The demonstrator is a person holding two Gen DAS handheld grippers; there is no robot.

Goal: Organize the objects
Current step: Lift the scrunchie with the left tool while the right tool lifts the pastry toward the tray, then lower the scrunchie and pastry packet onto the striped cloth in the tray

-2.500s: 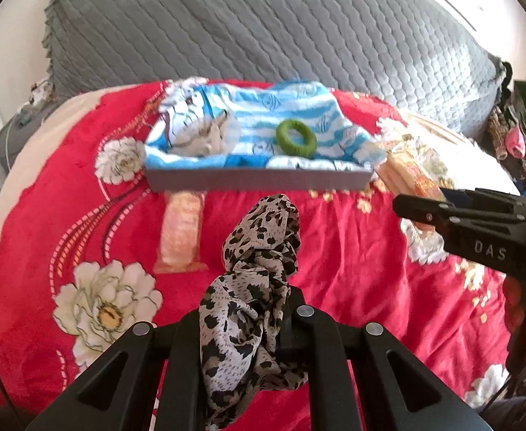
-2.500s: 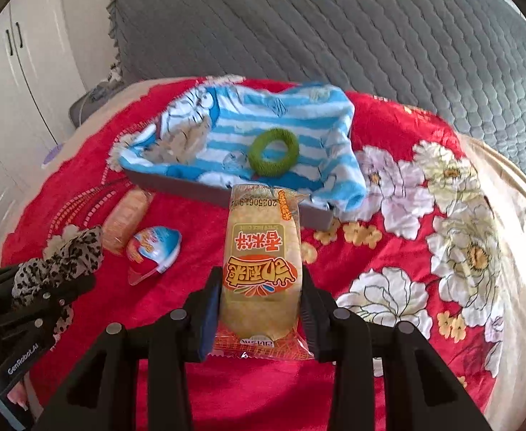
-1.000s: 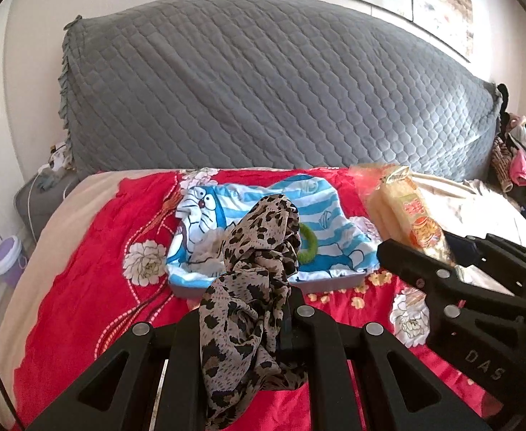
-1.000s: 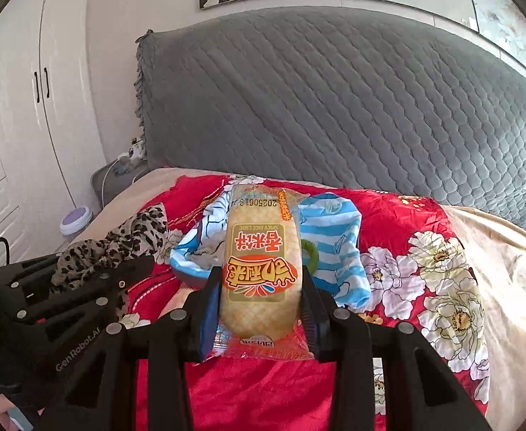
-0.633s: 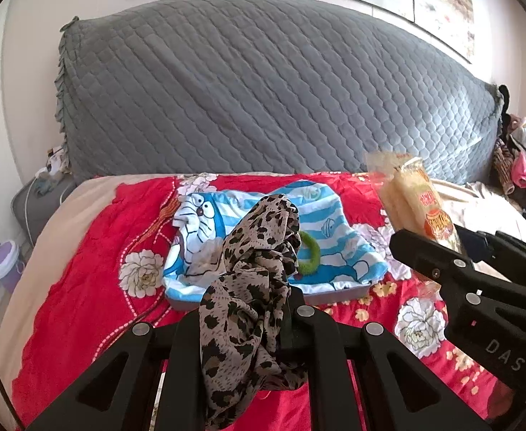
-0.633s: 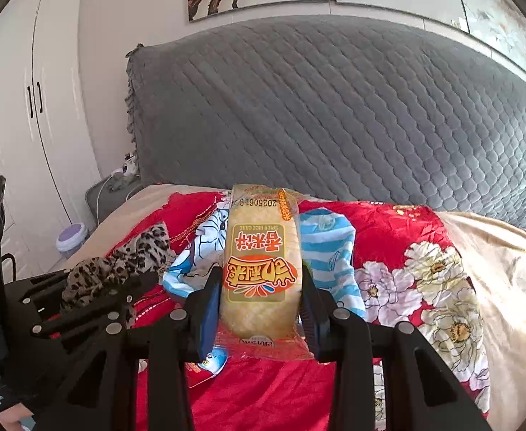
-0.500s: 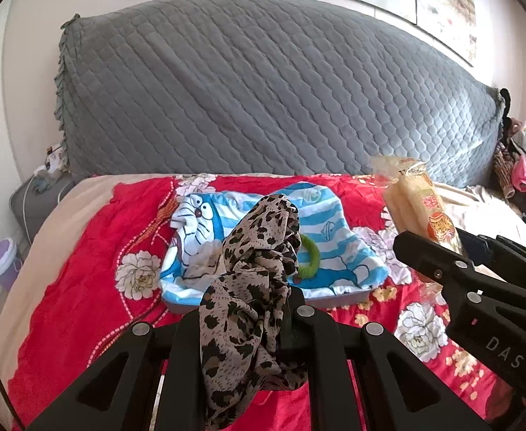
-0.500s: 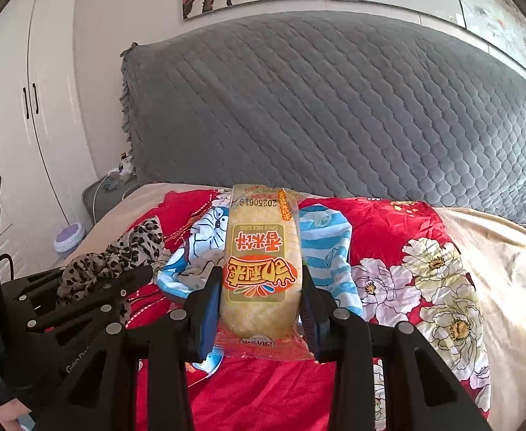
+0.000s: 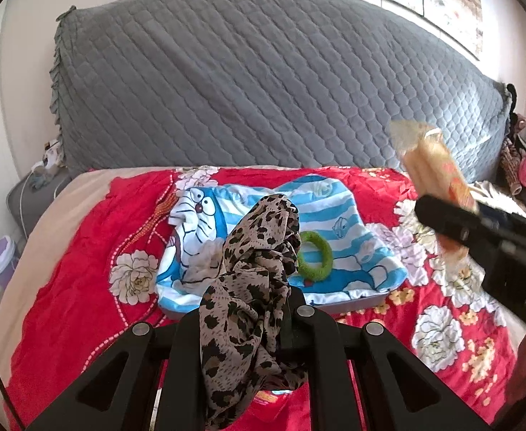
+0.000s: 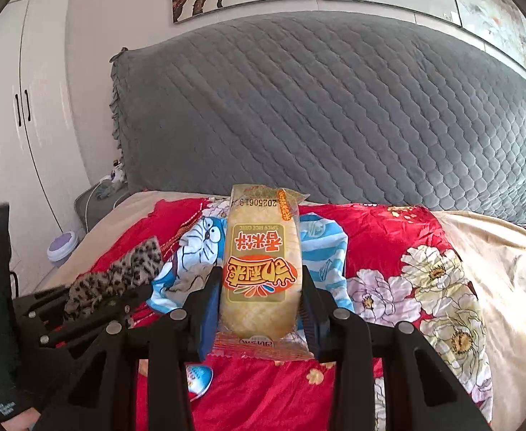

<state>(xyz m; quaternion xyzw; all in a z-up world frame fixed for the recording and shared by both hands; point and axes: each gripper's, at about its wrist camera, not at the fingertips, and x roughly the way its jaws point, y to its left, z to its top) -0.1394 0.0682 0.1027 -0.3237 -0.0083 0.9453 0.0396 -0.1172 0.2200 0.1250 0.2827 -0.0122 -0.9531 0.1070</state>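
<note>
My left gripper (image 9: 243, 314) is shut on a leopard-print cloth (image 9: 252, 287) and holds it above the red bedspread. My right gripper (image 10: 261, 298) is shut on a yellow rice-cake snack packet (image 10: 261, 265), also held in the air. The packet (image 9: 431, 165) and the right gripper (image 9: 478, 230) show blurred at the right of the left wrist view. The cloth (image 10: 119, 273) shows at the left of the right wrist view. A grey tray (image 9: 349, 303) lined with a blue striped cartoon towel (image 9: 334, 215) holds a green ring (image 9: 315, 255).
A red floral bedspread (image 9: 76, 287) covers the bed, with a grey quilted headboard (image 9: 263, 89) behind. A blue-and-white egg-shaped toy (image 10: 198, 377) lies on the bedspread below my right gripper. A purple-lidded bin (image 9: 0, 258) stands on the floor at left. Clothes (image 9: 525, 165) pile at right.
Both grippers have risen well above the bed and keep their loads. In the last half second the right gripper and packet shifted a little right and up in the left wrist view.
</note>
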